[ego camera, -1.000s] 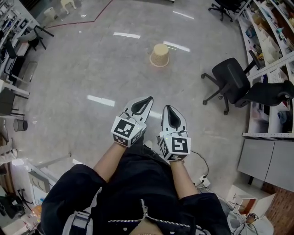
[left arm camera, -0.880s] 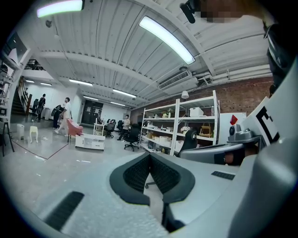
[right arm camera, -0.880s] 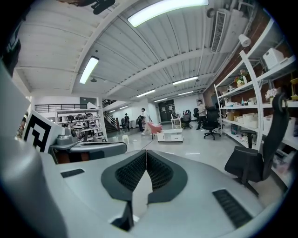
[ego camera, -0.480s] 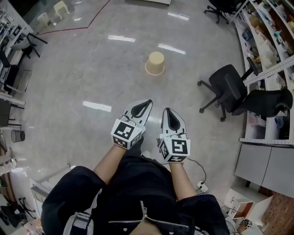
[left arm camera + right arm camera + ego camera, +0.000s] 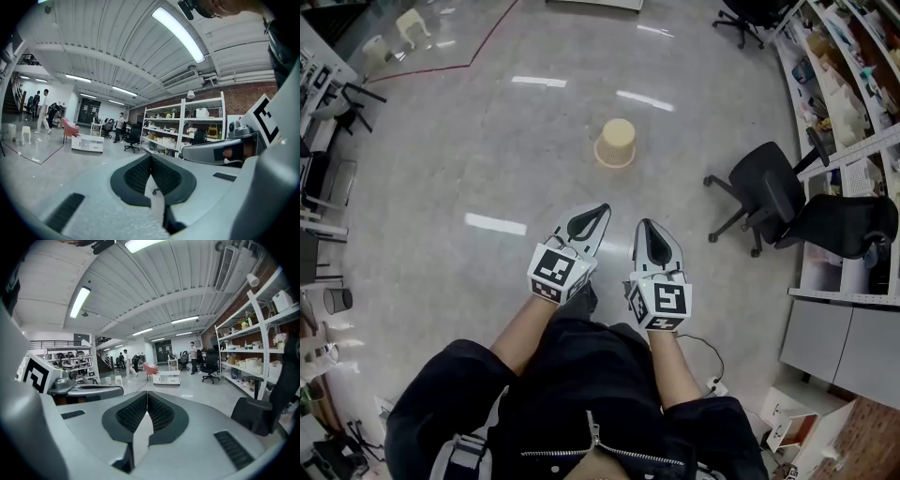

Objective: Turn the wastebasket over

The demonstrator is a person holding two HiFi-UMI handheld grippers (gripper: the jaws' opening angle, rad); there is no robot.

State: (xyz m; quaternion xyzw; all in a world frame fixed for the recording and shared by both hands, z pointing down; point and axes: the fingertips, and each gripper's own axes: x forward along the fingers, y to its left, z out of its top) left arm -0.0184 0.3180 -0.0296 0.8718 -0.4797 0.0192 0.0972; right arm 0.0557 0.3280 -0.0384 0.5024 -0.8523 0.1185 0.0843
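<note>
Beige wastebasket (image 5: pixel 616 143) was seen on the grey floor (image 5: pixel 469 141), wider end down, at twelve o'clock, well apart from left gripper (image 5: pixel 599 207) and right gripper (image 5: pixel 643 226), both pressed together, empty.

Left gripper (image 5: pixel 590 217), right gripper (image 5: pixel 648 232): jaws together, empty.

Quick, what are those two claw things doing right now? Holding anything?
Left gripper: closed, holding nothing.
Right gripper: closed, holding nothing.
</note>
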